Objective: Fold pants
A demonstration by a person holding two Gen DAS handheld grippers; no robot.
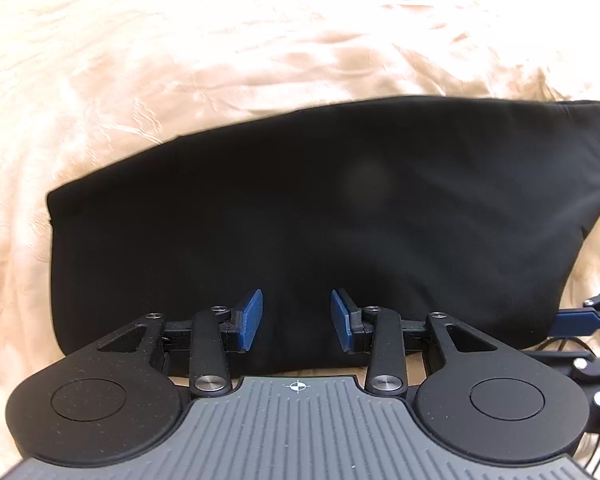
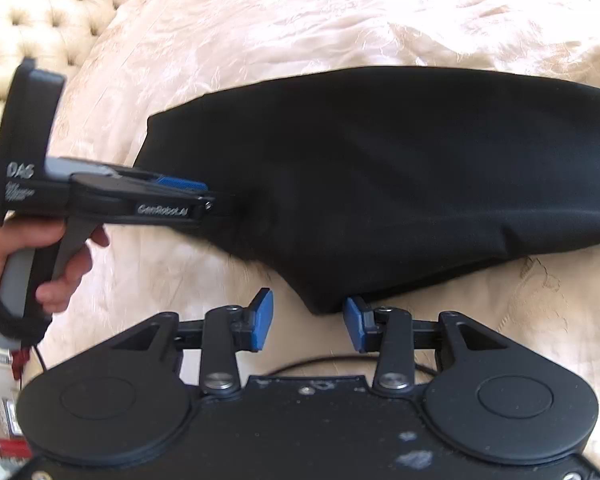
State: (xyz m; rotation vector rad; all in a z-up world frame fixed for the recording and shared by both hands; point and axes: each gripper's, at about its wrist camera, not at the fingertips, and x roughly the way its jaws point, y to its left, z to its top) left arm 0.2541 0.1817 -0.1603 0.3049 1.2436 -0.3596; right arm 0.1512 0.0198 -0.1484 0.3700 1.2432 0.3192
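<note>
Left tongs (image 1: 296,320) parted, blue pads (image 1: 250,318) hovering over black pants (image 1: 320,200), nothing gripped. Right tongs (image 2: 307,322) parted too, near corner of pants (image 2: 380,184) lying between pads, not pinched. Pants folded flat on bed with cream bedspread (image 1: 180,60). Person's hand (image 2: 24,264) holds left tool's handle. Tufted headboard (image 2: 40,8) at far left in right wrist view
</note>
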